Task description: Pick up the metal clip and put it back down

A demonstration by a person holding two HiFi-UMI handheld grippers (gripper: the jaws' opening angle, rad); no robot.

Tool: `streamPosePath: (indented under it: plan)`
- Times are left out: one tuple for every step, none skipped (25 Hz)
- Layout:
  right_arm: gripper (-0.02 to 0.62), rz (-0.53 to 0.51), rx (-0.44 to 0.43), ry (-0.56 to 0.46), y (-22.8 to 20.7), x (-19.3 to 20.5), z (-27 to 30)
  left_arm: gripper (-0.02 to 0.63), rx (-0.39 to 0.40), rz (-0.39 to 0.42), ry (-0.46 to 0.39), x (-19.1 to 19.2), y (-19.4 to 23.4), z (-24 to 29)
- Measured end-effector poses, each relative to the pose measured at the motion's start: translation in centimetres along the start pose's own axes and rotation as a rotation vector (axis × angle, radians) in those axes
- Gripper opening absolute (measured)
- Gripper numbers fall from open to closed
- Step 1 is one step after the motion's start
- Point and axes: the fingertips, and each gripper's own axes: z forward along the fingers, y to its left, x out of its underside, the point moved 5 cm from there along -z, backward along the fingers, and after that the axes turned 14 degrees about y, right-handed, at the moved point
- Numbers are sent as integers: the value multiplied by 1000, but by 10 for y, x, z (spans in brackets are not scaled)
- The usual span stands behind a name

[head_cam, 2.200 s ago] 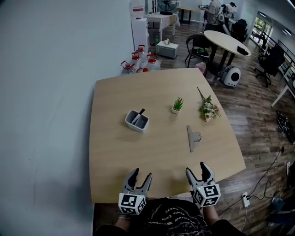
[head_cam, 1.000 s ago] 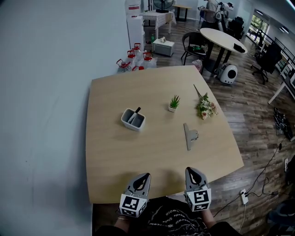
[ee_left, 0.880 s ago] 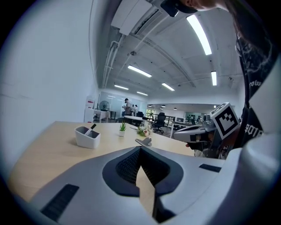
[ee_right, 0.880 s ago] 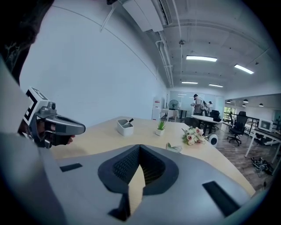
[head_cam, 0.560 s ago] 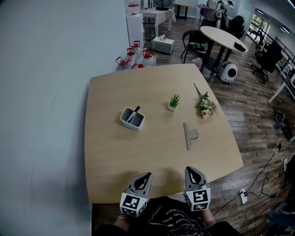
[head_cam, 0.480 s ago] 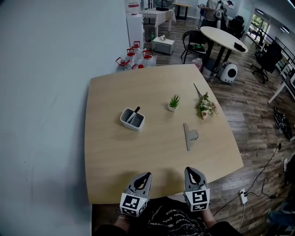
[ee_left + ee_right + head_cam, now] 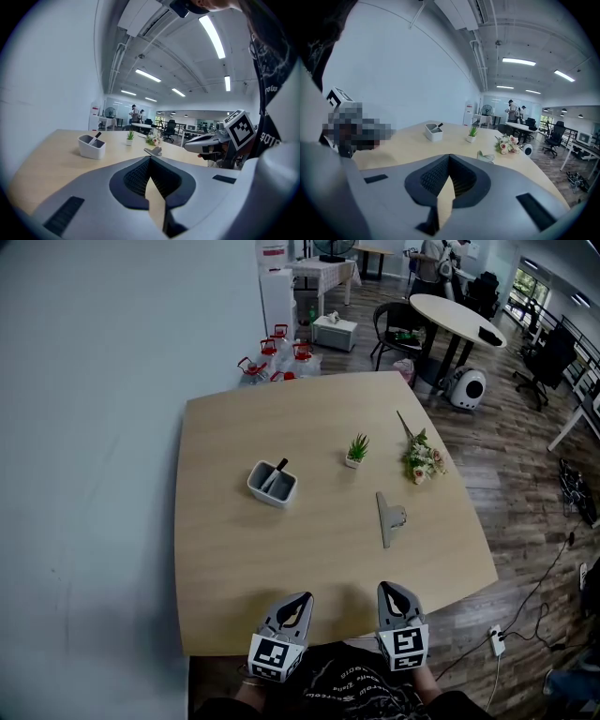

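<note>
The metal clip lies flat on the wooden table, right of centre; it also shows small in the left gripper view as the clip and in the right gripper view as the clip. My left gripper hovers at the near table edge, shut with nothing in it. My right gripper sits beside it, also shut and empty, well short of the clip. In each gripper view the jaws meet at the tips: left gripper, right gripper.
A white holder with a dark pen stands left of centre. A small potted plant and a flower bunch lie beyond the clip. Water jugs, a round table and chairs stand on the floor behind.
Both grippers' jaws went from open to shut between the earliest frame and one second ago. Since then the grippers and clip have stayed put; only the head view has shifted slightly.
</note>
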Motion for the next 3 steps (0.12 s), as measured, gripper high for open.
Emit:
streamPosePath:
  plan:
    - [12,4,1,-3,0,-1,0,8,-1,1,2,0,0,0]
    - [12,9,2,-5,0,-1,-1,8,-2,2,4,-1,1,-1]
    - [12,14,4,-7,0,-1,-1,9,-2,2,5,-1,1,-1]
